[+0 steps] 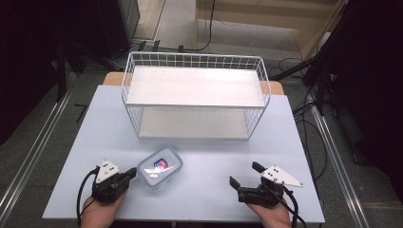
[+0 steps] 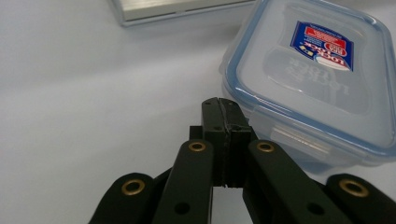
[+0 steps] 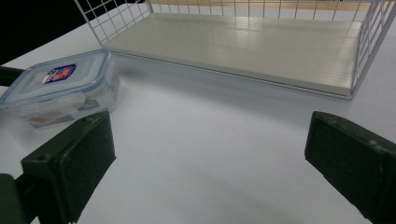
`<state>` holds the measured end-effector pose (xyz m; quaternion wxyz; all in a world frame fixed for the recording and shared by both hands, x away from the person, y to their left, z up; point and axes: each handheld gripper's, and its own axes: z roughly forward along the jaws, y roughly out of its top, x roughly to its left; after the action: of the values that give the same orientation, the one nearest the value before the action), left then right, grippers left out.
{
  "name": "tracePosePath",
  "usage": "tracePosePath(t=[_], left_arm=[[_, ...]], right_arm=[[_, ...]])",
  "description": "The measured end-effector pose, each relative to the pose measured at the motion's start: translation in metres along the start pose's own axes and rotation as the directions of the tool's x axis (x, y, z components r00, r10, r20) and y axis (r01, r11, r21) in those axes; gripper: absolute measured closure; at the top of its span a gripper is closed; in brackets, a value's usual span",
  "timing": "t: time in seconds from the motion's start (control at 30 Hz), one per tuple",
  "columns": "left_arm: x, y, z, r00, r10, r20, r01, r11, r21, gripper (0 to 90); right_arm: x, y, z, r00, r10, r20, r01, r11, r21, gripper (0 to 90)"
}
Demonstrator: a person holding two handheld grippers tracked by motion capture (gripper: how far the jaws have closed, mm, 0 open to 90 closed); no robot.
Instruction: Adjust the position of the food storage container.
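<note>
The left gripper (image 2: 223, 112), clamped tight on nothing, is nosing the box (image 1: 160, 166); it risks shoving it. The right gripper (image 1: 244, 175) is gaping.

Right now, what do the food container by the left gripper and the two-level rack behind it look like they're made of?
The food container looks like clear, glossy plastic: you see through the lid, which has a blue rim seal. The rack looks like white-coated wire mesh, probably metal. Its shelf boards are pale and matte with faint streaks, maybe laminated wood or plastic.
</note>
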<state>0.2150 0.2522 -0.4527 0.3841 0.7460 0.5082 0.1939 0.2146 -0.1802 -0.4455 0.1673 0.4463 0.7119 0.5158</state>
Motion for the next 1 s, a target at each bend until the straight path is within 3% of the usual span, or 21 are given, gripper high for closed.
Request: tracePosePath(t=[0.1, 0.17, 0.2, 0.47, 0.53, 0.6, 0.67, 0.83, 0.93, 1.0], left_arm=[[-0.006, 0.011, 0.015, 0.9994, 0.025, 0.025, -0.025, 0.9997, 0.001, 90.0], [-0.013, 0.019, 0.032, 0.9981, 0.024, 0.056, -0.024, 0.9997, -0.005, 90.0], [-0.013, 0.019, 0.032, 0.9981, 0.024, 0.056, -0.024, 0.9997, -0.005, 90.0], [-0.049, 0.033, 0.061, 0.9896, 0.083, 0.118, -0.082, 0.9966, -0.014, 90.0], [-0.056, 0.034, 0.062, 0.9877, 0.09, 0.128, -0.087, 0.9959, -0.023, 90.0], [-0.057, 0.035, 0.058, 0.9908, 0.051, 0.125, -0.046, 0.9979, -0.045, 90.0], [-0.056, 0.034, 0.055, 0.9911, 0.045, 0.125, -0.04, 0.9981, -0.046, 90.0], [-0.057, 0.03, 0.044, 0.9902, 0.079, 0.115, -0.076, 0.9968, -0.026, 90.0], [-0.062, 0.028, 0.051, 0.989, 0.091, 0.117, -0.091, 0.9958, -0.01, 90.0], [-0.065, 0.03, 0.057, 0.9898, 0.078, 0.12, -0.076, 0.997, -0.016, 90.0]], right_arm=[[0.001, 0.0, 0.0, 1.0, 0.006, 0.0, -0.006, 1.0, 0.004, 2.8], [0.001, -0.001, 0.0, 1.0, 0.002, 0.003, -0.002, 1.0, 0.0, 5.5], [0.001, -0.001, 0.0, 1.0, 0.002, 0.003, -0.002, 1.0, 0.0, 5.5], [-0.001, -0.003, 0.0, 0.9999, 0.011, 0.009, -0.011, 1.0, 0.006, 7.3], [-0.002, -0.003, 0.0, 0.9999, 0.013, 0.006, -0.013, 1.0, 0.01, 9.6], [-0.002, -0.002, 0.0, 0.9997, 0.023, -0.004, -0.023, 1.0, 0.015, 13.4], [-0.002, -0.001, -0.001, 0.9997, 0.022, -0.008, -0.022, 1.0, 0.014, 13.8], [-0.001, 0.0, -0.002, 0.9996, 0.019, -0.021, -0.018, 1.0, 0.013, 16.4], [-0.001, 0.0, -0.001, 0.9996, 0.017, -0.021, -0.016, 1.0, 0.014, 16.6], [-0.001, 0.0, -0.002, 0.9996, 0.018, -0.02, -0.018, 1.0, 0.011, 17.8]])
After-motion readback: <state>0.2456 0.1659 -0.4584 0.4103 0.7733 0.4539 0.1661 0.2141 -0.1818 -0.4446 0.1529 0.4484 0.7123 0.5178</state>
